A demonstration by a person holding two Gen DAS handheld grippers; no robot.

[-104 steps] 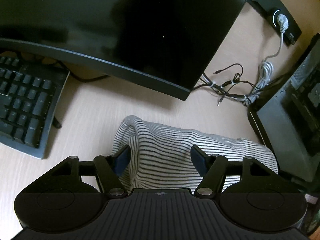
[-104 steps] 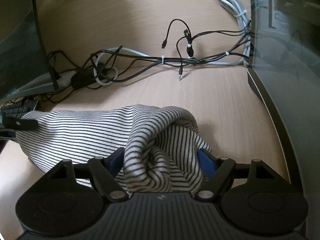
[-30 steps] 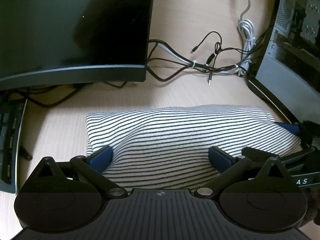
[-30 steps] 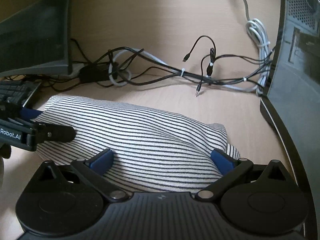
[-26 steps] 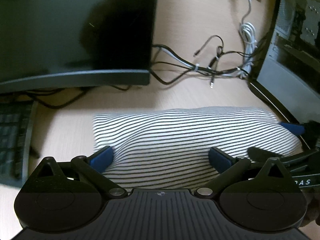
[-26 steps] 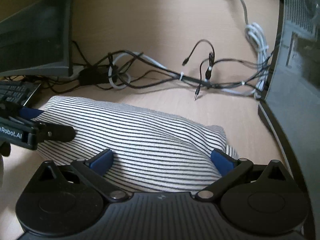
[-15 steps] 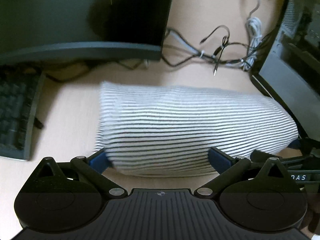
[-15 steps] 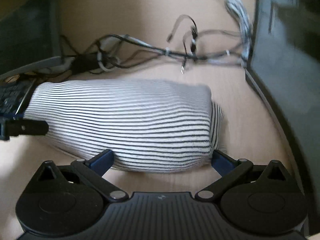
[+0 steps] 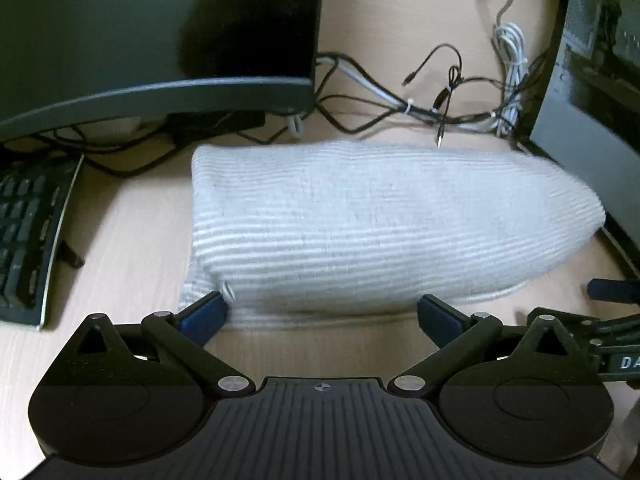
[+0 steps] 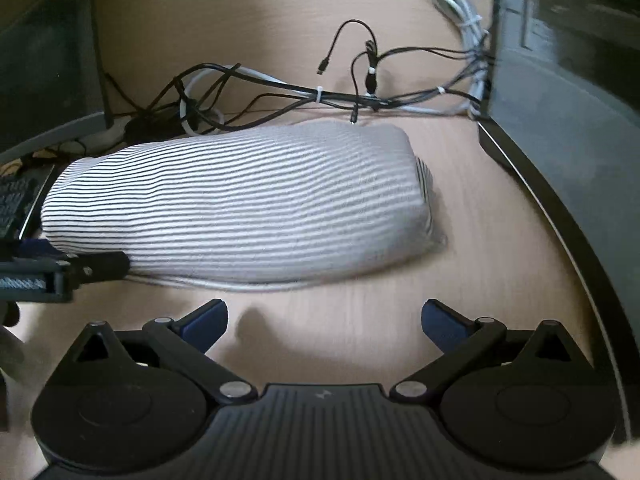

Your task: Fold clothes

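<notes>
A white garment with thin black stripes (image 9: pixel 360 224) lies folded into a compact bundle on the light wooden desk (image 9: pixel 132 248); it also shows in the right wrist view (image 10: pixel 240 204). My left gripper (image 9: pixel 320 314) is open and empty just in front of the bundle's near edge, with its left fingertip (image 9: pixel 204 314) at the cloth's corner. My right gripper (image 10: pixel 324 320) is open and empty, a short way back from the bundle. The right gripper's fingers show at the right of the left wrist view (image 9: pixel 608 292).
A dark monitor (image 9: pixel 152 32) stands behind the bundle at left, a keyboard (image 9: pixel 28 232) at far left. A tangle of black and white cables (image 10: pixel 340 92) lies behind the bundle. A dark computer case (image 10: pixel 568 80) stands at the right.
Both grippers opened, let go of the striped garment and pulled back toward me. The garment went from bunched in the jaws to a folded bundle lying on the desk.
</notes>
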